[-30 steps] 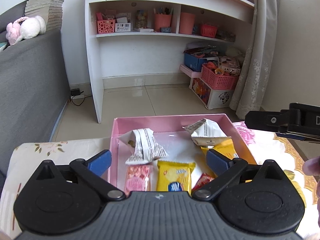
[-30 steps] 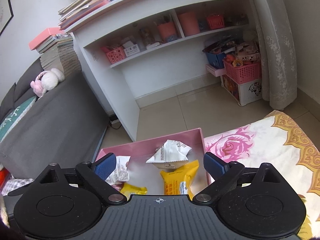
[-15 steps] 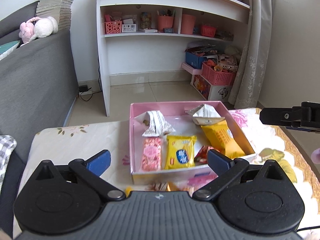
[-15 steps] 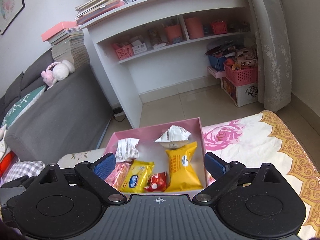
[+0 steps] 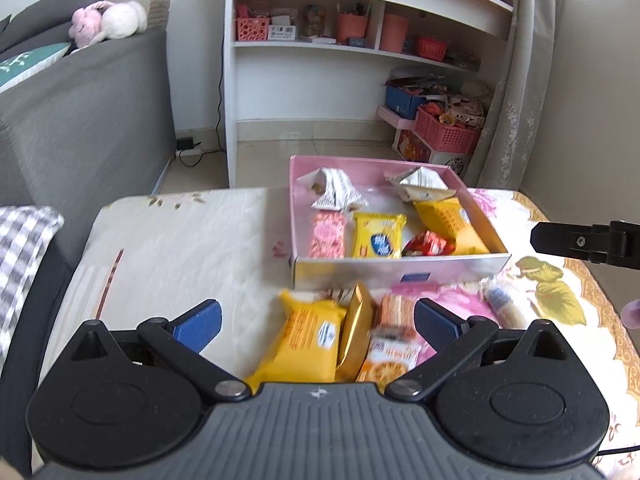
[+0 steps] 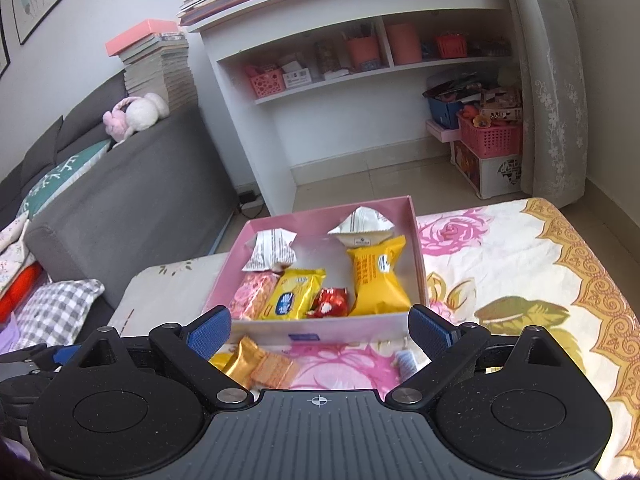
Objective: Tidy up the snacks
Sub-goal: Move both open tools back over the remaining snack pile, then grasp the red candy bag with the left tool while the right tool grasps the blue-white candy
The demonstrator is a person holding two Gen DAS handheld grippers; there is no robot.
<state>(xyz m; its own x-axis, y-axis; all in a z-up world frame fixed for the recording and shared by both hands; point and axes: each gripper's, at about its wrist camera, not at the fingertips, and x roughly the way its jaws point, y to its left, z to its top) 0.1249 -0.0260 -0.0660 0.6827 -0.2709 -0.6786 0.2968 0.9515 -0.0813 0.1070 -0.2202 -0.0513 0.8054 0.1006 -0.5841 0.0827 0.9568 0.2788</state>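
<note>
A pink box (image 5: 396, 270) (image 6: 320, 326) on the floral tablecloth holds several snacks: two white wrappers, a pink bar, two yellow packs and a small red packet (image 5: 427, 243). Loose snacks lie in front of it: a yellow pack (image 5: 304, 340), a gold packet (image 5: 354, 332) (image 6: 240, 362), an orange cracker pack (image 5: 390, 344) (image 6: 274, 368) and a small roll (image 5: 502, 304) (image 6: 404, 362). My left gripper (image 5: 316, 322) hangs open above the loose snacks. My right gripper (image 6: 319, 328) is open just before the box's near wall, holding nothing.
A grey sofa (image 5: 80, 112) with a plush toy stands at the left. White shelving (image 5: 360, 40) with pink baskets is behind the table. Floor boxes and a curtain (image 5: 520, 80) are at the right. The table's far edge lies just past the box.
Both grippers have pulled back and up from the box. The loose snacks in front of the box have come into view. Both stay open.
</note>
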